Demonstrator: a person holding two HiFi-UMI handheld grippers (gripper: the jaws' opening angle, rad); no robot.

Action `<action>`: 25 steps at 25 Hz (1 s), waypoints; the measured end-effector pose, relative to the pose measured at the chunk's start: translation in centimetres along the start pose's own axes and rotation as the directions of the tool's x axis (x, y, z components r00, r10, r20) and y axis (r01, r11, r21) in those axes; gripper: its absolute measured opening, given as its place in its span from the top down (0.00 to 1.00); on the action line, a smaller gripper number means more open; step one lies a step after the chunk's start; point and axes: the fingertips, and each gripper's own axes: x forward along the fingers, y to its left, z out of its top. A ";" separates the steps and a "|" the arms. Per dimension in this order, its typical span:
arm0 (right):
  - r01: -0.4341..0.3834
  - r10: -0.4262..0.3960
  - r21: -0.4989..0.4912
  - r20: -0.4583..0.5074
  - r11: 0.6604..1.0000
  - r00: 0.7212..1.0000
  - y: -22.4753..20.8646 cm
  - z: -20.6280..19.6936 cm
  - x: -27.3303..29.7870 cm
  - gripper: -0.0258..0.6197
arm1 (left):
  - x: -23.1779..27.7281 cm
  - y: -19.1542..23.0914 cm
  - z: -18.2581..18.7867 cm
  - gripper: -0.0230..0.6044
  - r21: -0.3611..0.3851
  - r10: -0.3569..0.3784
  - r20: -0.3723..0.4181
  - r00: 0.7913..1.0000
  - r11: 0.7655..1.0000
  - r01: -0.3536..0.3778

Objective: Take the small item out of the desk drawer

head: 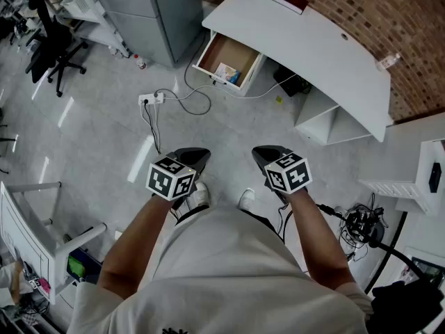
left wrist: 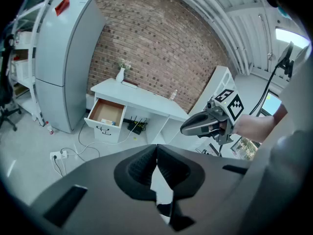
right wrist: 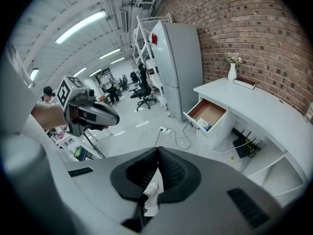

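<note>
The white desk stands against the brick wall, some way ahead of me. Its left drawer is pulled open, and a small light item lies at its front. The open drawer also shows in the left gripper view, and the drawer with the small item in the right gripper view. My left gripper and right gripper are held side by side above my feet, both shut and empty, far from the desk.
A power strip with trailing cables lies on the floor between me and the desk. A grey fridge stands left of the desk. Office chairs are at far left, a white rack at my left, tripod gear at my right.
</note>
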 end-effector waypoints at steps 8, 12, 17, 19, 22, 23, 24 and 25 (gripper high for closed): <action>0.034 -0.035 0.030 0.030 0.999 0.999 1.8 1.7 1.7 0.91 | -1.9 2.4 -0.8 0.93 -0.003 -0.024 -0.001 1.000 1.000 0.024; 0.049 -0.052 0.056 0.051 0.997 0.997 3.4 1.8 2.2 0.91 | -3.1 3.4 -1.9 0.93 0.007 -0.033 -0.014 0.999 0.999 0.033; 0.062 -0.068 0.079 0.070 0.995 0.995 4.3 1.8 2.6 0.91 | -3.4 4.5 -2.6 0.93 0.025 -0.036 -0.027 0.999 0.999 0.036; 0.060 -0.068 0.093 0.076 0.994 0.995 4.5 1.7 2.6 0.91 | -3.2 4.7 -2.7 0.93 0.035 -0.037 -0.034 0.999 0.999 0.039; 0.055 -0.066 0.113 0.091 0.992 0.994 4.4 1.9 2.5 0.91 | -2.5 5.3 -2.4 0.92 0.031 -0.037 -0.031 0.999 0.999 0.038; 0.056 -0.067 0.116 0.090 0.992 0.994 3.9 2.0 2.4 0.91 | -2.0 5.4 -2.2 0.92 0.026 -0.039 -0.031 0.999 0.999 0.040; 0.057 -0.067 0.116 0.084 0.992 0.994 3.3 2.1 2.4 0.91 | -1.3 5.4 -1.8 0.92 0.023 -0.043 -0.033 0.999 0.999 0.044; 0.055 -0.064 0.116 0.077 0.992 0.995 2.3 2.2 2.5 0.91 | -0.4 5.5 -1.3 0.92 0.022 -0.047 -0.038 0.998 0.999 0.048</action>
